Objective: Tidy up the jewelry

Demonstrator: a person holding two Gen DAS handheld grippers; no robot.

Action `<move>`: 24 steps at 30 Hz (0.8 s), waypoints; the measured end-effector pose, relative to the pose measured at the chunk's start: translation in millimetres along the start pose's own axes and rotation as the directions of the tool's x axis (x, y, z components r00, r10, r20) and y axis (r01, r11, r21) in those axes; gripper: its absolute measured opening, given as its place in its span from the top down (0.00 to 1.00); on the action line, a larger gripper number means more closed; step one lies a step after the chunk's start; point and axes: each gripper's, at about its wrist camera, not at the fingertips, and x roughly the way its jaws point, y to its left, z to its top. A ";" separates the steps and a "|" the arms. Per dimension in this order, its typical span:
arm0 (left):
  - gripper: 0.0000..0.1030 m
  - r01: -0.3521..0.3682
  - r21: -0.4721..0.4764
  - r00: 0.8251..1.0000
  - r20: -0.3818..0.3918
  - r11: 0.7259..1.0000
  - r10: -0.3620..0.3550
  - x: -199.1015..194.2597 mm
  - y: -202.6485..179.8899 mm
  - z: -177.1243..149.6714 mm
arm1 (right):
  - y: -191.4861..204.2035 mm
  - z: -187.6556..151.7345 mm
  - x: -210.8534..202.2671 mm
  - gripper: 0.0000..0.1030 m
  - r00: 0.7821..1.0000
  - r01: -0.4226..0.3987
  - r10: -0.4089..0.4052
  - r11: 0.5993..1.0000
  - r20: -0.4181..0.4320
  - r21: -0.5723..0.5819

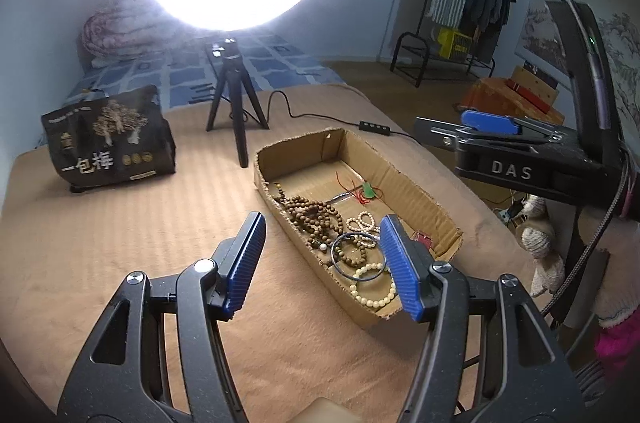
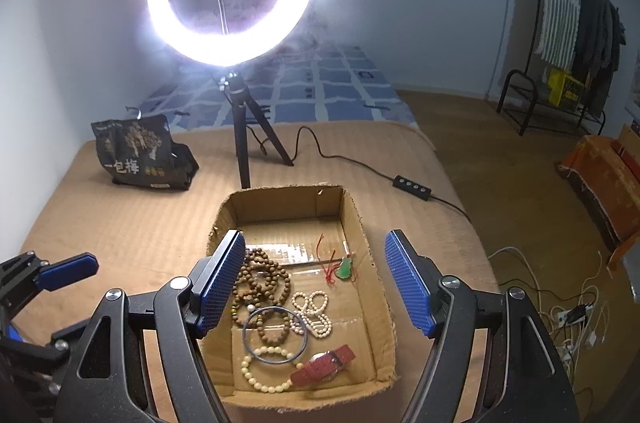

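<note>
On the tan bed [image 2: 120, 223] sits a cardboard box [image 2: 372, 263] holding brown beads [image 2: 264, 275], a blue bangle [image 2: 276, 335], a red-strapped watch [image 2: 324, 363] and a green pendant [image 2: 345, 269]. Left tongs [image 1: 322, 263] and right tongs [image 2: 316, 283] hover above, both apart and empty.

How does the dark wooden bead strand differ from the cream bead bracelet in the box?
The dark wooden bead strand is brown, long and heaped in loops mid-box; the cream bead bracelet is pale, a single open ring near the front wall, overlapped by a thin blue bangle. Both lie in the cardboard box.
</note>
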 end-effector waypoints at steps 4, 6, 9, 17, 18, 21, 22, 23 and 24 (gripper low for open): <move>0.33 0.001 -0.028 1.000 0.026 1.000 0.000 -22.5 2.7 -1.9 | 4.9 -2.3 -21.2 0.30 0.999 0.011 -0.011 1.000 0.033 -0.003; 0.32 -0.005 -0.022 0.999 0.039 1.000 0.006 -33.0 1.0 -1.7 | 8.2 -3.6 -31.5 0.28 0.998 0.023 -0.022 1.000 0.052 -0.013; 0.28 -0.019 -0.006 0.998 0.055 1.000 0.019 -45.3 -3.4 -2.8 | 13.2 -5.4 -46.4 0.21 0.995 0.048 -0.046 0.999 0.086 -0.022; 0.22 -0.041 0.011 0.998 0.057 0.999 0.040 -64.4 -9.8 -7.8 | 21.8 -14.0 -77.0 0.21 0.988 0.058 -0.054 0.998 0.141 -0.026; 0.22 -0.046 0.015 0.997 0.060 0.999 0.045 -66.5 -10.7 -8.3 | 22.8 -14.6 -80.1 0.21 0.987 0.060 -0.055 0.998 0.148 -0.026; 0.18 -0.063 0.024 0.996 0.064 0.998 0.061 -71.9 -13.5 -9.9 | 25.8 -18.2 -90.0 0.21 0.983 0.066 -0.060 0.998 0.174 -0.024; 0.15 -0.069 0.026 0.995 0.067 0.997 0.067 -73.6 -13.9 -10.7 | 27.1 -19.2 -93.1 0.21 0.982 0.066 -0.060 0.998 0.181 -0.025; 0.15 -0.080 0.032 0.994 0.072 0.996 0.078 -76.2 -15.7 -11.6 | 28.0 -19.9 -95.3 0.21 0.981 0.066 -0.060 0.997 0.186 -0.028; 0.14 -0.087 0.038 0.994 0.077 0.995 0.084 -77.7 -16.5 -12.3 | 28.7 -20.5 -97.2 0.21 0.980 0.067 -0.060 0.997 0.189 -0.030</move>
